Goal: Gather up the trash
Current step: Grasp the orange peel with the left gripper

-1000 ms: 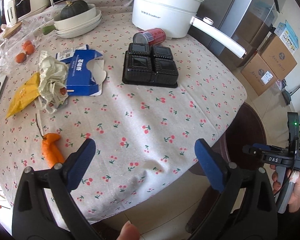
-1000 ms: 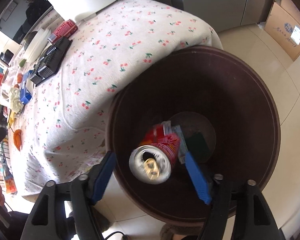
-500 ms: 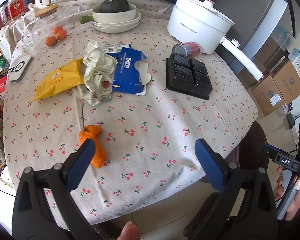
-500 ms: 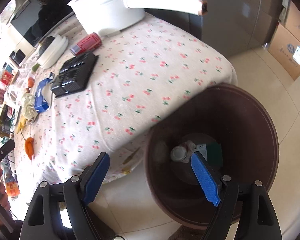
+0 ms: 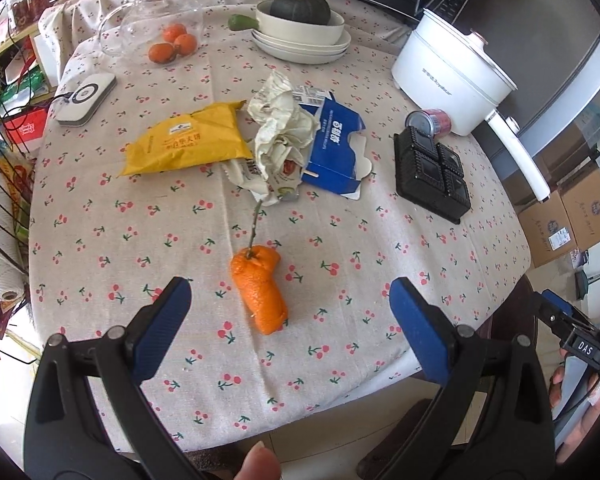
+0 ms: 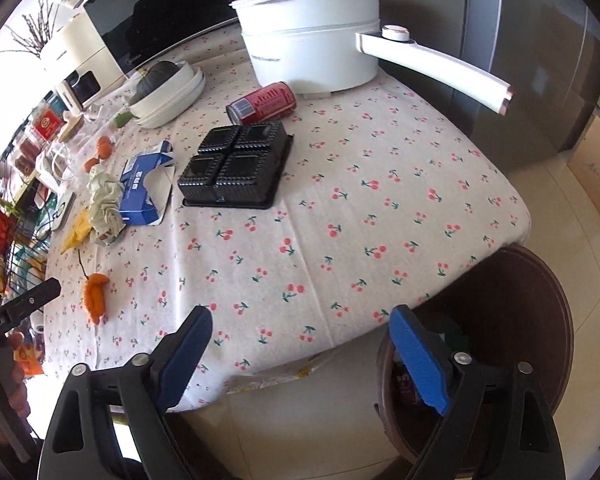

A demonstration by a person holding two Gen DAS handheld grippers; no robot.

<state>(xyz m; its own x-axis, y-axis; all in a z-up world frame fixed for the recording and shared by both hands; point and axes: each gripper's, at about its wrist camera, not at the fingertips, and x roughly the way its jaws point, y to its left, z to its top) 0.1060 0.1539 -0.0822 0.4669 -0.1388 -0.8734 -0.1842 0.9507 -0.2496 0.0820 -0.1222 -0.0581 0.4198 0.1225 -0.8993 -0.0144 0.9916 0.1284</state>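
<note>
both claws spread apart and empty: the left gripper [image 5: 288,320] hovers just before the orange peel [image 5: 260,292], the trash bin [image 6: 540,320] sits beside the table's corner, and the peel's thin stem may snag the cloth and slip from the pads.

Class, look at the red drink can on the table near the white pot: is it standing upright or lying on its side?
On its side. The red can lies lengthwise on the tablecloth, one round end facing the camera, beside the white pot.
</note>
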